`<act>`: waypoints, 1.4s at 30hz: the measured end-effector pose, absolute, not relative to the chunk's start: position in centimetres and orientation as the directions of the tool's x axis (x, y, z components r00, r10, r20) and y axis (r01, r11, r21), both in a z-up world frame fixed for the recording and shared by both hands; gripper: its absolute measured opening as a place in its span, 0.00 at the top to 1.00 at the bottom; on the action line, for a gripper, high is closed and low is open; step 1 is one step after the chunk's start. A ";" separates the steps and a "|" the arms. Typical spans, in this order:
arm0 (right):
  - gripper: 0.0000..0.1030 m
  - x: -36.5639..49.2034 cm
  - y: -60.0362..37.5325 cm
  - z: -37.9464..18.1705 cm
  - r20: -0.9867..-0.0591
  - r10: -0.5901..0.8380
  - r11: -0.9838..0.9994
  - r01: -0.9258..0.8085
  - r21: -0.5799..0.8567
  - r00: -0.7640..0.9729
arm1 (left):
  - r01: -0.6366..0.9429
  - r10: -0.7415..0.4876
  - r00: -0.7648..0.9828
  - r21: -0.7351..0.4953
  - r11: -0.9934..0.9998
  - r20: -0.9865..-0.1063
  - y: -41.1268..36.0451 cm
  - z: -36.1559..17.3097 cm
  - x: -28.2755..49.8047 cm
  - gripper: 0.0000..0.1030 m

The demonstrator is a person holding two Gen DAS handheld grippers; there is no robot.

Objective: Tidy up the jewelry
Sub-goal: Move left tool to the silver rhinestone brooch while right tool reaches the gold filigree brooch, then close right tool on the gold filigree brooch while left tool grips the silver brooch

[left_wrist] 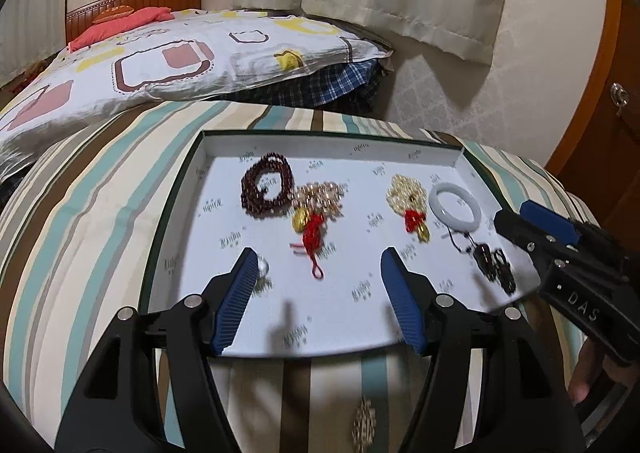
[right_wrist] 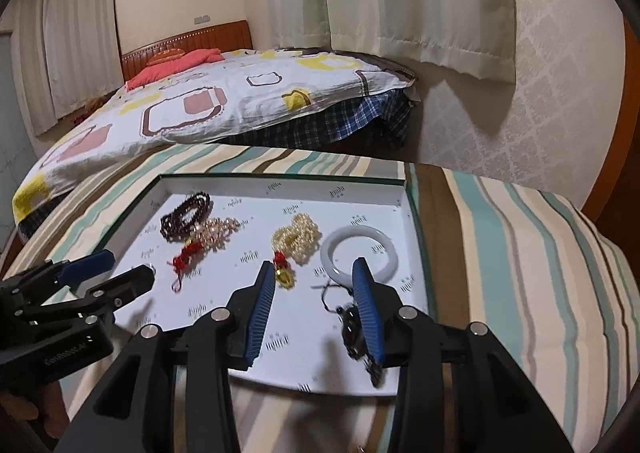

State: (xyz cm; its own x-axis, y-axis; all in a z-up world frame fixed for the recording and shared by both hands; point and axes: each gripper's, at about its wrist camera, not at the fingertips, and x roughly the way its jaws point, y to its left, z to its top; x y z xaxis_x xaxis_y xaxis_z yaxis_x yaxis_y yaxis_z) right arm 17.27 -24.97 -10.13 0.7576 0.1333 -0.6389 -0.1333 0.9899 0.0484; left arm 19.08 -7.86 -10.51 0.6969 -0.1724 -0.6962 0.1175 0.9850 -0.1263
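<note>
A white-lined tray lies on a striped bedspread. In it are a dark red bead bracelet, a pinkish bead string with a red knot and gold charm, a cream bead string, a white bangle and a dark bead piece. My left gripper hovers open over the tray's near left, holding nothing. My right gripper is open and empty, its right finger beside the dark piece.
A small silvery item lies by my left gripper's left finger. A gold ornament rests on the bedspread in front of the tray. A quilt-covered bed stands behind, curtains and a wall beyond it, and a wooden door at right.
</note>
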 end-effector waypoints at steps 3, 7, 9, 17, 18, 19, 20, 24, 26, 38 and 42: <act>0.61 16.3 -25.2 -10.5 -0.648 0.124 0.991 -0.128 0.040 0.752 | 0.113 -0.172 0.694 -0.130 0.985 -0.699 -7.8 -10.8 17.9 0.39; 0.61 15.1 -25.4 -11.2 -0.664 0.110 0.992 -0.120 0.031 0.739 | 0.116 -0.175 0.688 -0.132 0.984 -0.704 -7.7 -11.2 16.6 0.39; 0.61 14.4 -25.5 -11.7 -0.675 0.104 0.993 -0.113 0.030 0.731 | 0.117 -0.175 0.687 -0.131 0.984 -0.705 -7.6 -11.3 15.9 0.39; 0.61 12.1 -26.1 -13.2 -0.708 0.076 0.997 -0.064 0.044 0.702 | 0.125 -0.180 0.673 -0.130 0.984 -0.717 -7.1 -12.0 13.5 0.39; 0.61 12.0 -26.1 -13.2 -0.711 0.074 0.997 -0.059 0.045 0.699 | 0.126 -0.180 0.673 -0.129 0.984 -0.718 -7.1 -12.1 13.2 0.40; 0.61 11.7 -26.2 -13.3 -0.714 0.070 0.998 -0.053 0.047 0.696 | 0.127 -0.181 0.672 -0.129 0.984 -0.718 -7.0 -12.1 13.1 0.40; 0.61 11.4 -26.3 -13.5 -0.717 0.064 0.998 -0.046 0.045 0.694 | 0.127 -0.180 0.672 -0.128 0.984 -0.719 -6.9 -12.2 12.7 0.40; 0.61 10.5 -26.8 -13.8 -0.723 0.044 0.999 -0.017 0.045 0.690 | 0.128 -0.181 0.667 -0.128 0.984 -0.722 -6.6 -12.5 11.9 0.40; 0.61 10.1 -27.1 -14.0 -0.727 0.038 0.999 0.000 0.052 0.685 | 0.131 -0.181 0.664 -0.125 0.983 -0.726 -6.6 -12.7 11.6 0.40; 0.53 9.0 -27.5 -15.5 -0.757 0.021 0.998 0.027 0.052 0.653 | 0.145 -0.185 0.647 -0.118 0.982 -0.740 -7.1 -13.7 10.4 0.40; 0.53 9.1 -27.9 -15.6 -0.761 0.025 0.997 0.037 0.063 0.649 | 0.139 -0.183 0.640 -0.121 0.983 -0.746 -7.1 -14.0 10.4 0.40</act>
State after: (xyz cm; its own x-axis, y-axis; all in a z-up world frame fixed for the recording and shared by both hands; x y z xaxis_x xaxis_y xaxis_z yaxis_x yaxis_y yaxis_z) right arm 9.12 -27.89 -15.61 0.6487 0.0246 -0.7607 0.0366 0.9973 0.0634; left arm 10.39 -7.13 -14.02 0.6399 -0.1829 -0.7464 0.1394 0.9828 -0.1213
